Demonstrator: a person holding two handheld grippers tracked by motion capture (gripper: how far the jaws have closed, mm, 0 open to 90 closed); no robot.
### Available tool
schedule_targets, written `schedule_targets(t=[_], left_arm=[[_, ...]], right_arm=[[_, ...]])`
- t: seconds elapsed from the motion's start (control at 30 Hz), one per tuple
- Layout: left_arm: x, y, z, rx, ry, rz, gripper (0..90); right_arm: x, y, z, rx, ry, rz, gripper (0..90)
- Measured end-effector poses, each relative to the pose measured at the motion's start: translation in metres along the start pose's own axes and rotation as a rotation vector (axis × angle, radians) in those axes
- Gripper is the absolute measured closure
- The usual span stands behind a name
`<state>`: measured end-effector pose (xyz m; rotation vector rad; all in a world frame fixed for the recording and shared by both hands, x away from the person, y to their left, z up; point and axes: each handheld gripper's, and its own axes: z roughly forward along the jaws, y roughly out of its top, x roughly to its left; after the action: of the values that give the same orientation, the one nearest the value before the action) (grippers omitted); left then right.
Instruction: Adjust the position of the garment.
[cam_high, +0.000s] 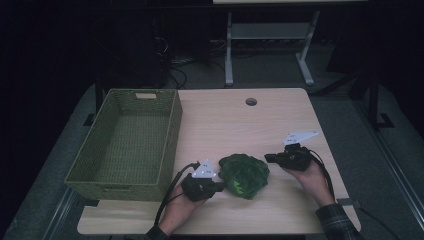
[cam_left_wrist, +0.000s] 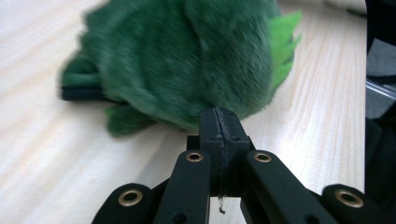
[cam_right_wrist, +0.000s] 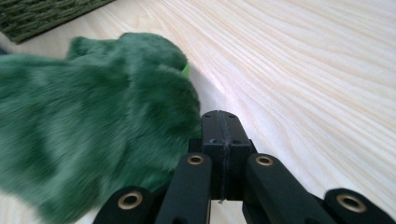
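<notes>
Green plush fur marks the soft toy (cam_high: 244, 175) that lies on the pale wooden worktop (cam_high: 240, 125) in the lower middle of the high view, between the two hand-held tools. At its left, in the lower part of the frame, the left gripper (cam_high: 220, 187) points toward the toy with its tip right at the toy's edge, a hand (cam_high: 181, 206) wrapped around its body and a black cable trailing down to the bottom edge. At the toy's right, the right gripper (cam_high: 267, 158) points toward it from the middle right of the frame, just beside the toy's upper right side, held by the other hand (cam_high: 311, 176), whose plaid sleeve (cam_high: 339, 221) comes in at the lower right corner. A woven green basket (cam_high: 172, 131) stands on the left part of the worktop, near the toy but apart from it, and a round hole (cam_high: 251, 101) sits near the worktop's far edge. In the left gripper view, the left gripper (cam_left_wrist: 219, 116) rises from the bottom centre with its jaws clenched flat together, nothing between them; the toy (cam_left_wrist: 177, 60) takes up the upper middle of the frame, its fur right at the jaw tips, and light green spikes (cam_left_wrist: 285, 42) stand out at its upper right. In the right gripper view, the right gripper (cam_right_wrist: 220, 119) is likewise pressed tight on itself and grasps nothing; the toy (cam_right_wrist: 93, 135) spreads over the left half of the frame, its fur against the left side of the jaws, and a strip of the basket (cam_right_wrist: 42, 14) shows in the upper left corner.
</notes>
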<state>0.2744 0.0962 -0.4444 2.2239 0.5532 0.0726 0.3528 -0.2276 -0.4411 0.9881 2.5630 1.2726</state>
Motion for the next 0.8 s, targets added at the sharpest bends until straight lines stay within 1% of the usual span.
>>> schedule_targets(t=[0.03, 0.07, 0.1, 0.13, 0.17, 0.2, 0.27, 0.3, 0.33, 0.37, 0.47, 0.5, 0.53, 0.57, 0.6, 0.63, 0.67, 0.7, 0.73, 0.77, 0.8], left_arm=[[-0.001, 0.0, 0.003, 0.007, -0.007, 0.002, 89.6], [-0.003, 0.0, 0.006, 0.011, -0.012, 0.007, 89.6], [-0.004, 0.0, 0.009, 0.018, -0.013, 0.013, 89.6], [-0.004, 0.001, 0.012, 0.024, -0.015, 0.016, 89.6], [-0.004, 0.001, 0.014, 0.023, -0.016, 0.016, 89.6], [-0.003, 0.002, 0.019, 0.032, -0.01, 0.015, 89.6], [0.0, 0.003, 0.022, 0.045, -0.003, 0.022, 89.6], [0.0, 0.003, 0.022, 0.045, -0.003, 0.022, 89.6], [0.002, 0.004, 0.025, 0.046, 0.003, 0.016, 89.6], [0.002, 0.004, 0.025, 0.046, 0.003, 0.016, 89.6], [0.008, 0.005, 0.027, 0.059, 0.022, 0.022, 89.6], [0.01, 0.006, 0.028, 0.057, 0.029, 0.016, 89.6], [0.015, 0.007, 0.028, 0.059, 0.043, 0.011, 89.6], [0.015, 0.007, 0.028, 0.059, 0.043, 0.011, 89.6], [0.018, 0.007, 0.028, 0.063, 0.049, 0.013, 89.6], [0.024, 0.009, 0.028, 0.063, 0.06, 0.008, 89.6], [0.027, 0.009, 0.029, 0.055, 0.064, -0.002, 89.6], [0.027, 0.009, 0.029, 0.055, 0.064, -0.002, 89.6], [0.03, 0.01, 0.029, 0.063, 0.066, 0.004, 89.6], [0.031, 0.01, 0.029, 0.058, 0.07, -0.005, 89.6], [0.036, 0.012, 0.029, 0.061, 0.077, 0.0, 89.6]], right_arm=[[-0.002, 0.002, 0.005, 0.022, -0.008, -0.006, 89.9], [-0.004, 0.004, 0.012, 0.034, -0.008, -0.001, 89.9], [-0.004, 0.004, 0.012, 0.034, -0.008, -0.001, 89.9], [-0.006, 0.005, 0.016, 0.039, -0.006, -0.009, 89.9], [-0.006, 0.005, 0.02, 0.042, -0.004, -0.006, 89.9], [-0.006, 0.004, 0.025, 0.057, 0.007, -0.01, 89.9], [-0.006, 0.002, 0.028, 0.074, 0.021, -0.015, 89.9], [-0.006, 0.002, 0.028, 0.074, 0.021, -0.015, 89.9], [-0.004, 0.001, 0.028, 0.083, 0.032, -0.014, 89.9], [-0.003, 0.001, 0.027, 0.084, 0.037, -0.025, 89.9], [-0.001, -0.001, 0.026, 0.095, 0.043, -0.028, 89.9], [0.001, -0.002, 0.025, 0.096, 0.046, -0.024, 89.9], [0.004, -0.004, 0.022, 0.094, 0.046, -0.031, 89.9], [0.004, -0.004, 0.022, 0.094, 0.046, -0.031, 89.9], [0.007, -0.008, 0.019, 0.099, 0.05, -0.033, 89.9], [0.009, -0.01, 0.018, 0.102, 0.051, -0.029, 89.9], [0.011, -0.011, 0.016, 0.105, 0.055, -0.028, 89.9], [0.011, -0.011, 0.016, 0.105, 0.055, -0.028, 89.9], [0.013, -0.013, 0.014, 0.106, 0.053, -0.03, 89.9], [0.015, -0.015, 0.012, 0.098, 0.056, -0.033, 89.9], [0.019, -0.019, 0.009, 0.099, 0.067, -0.03, 89.9]])
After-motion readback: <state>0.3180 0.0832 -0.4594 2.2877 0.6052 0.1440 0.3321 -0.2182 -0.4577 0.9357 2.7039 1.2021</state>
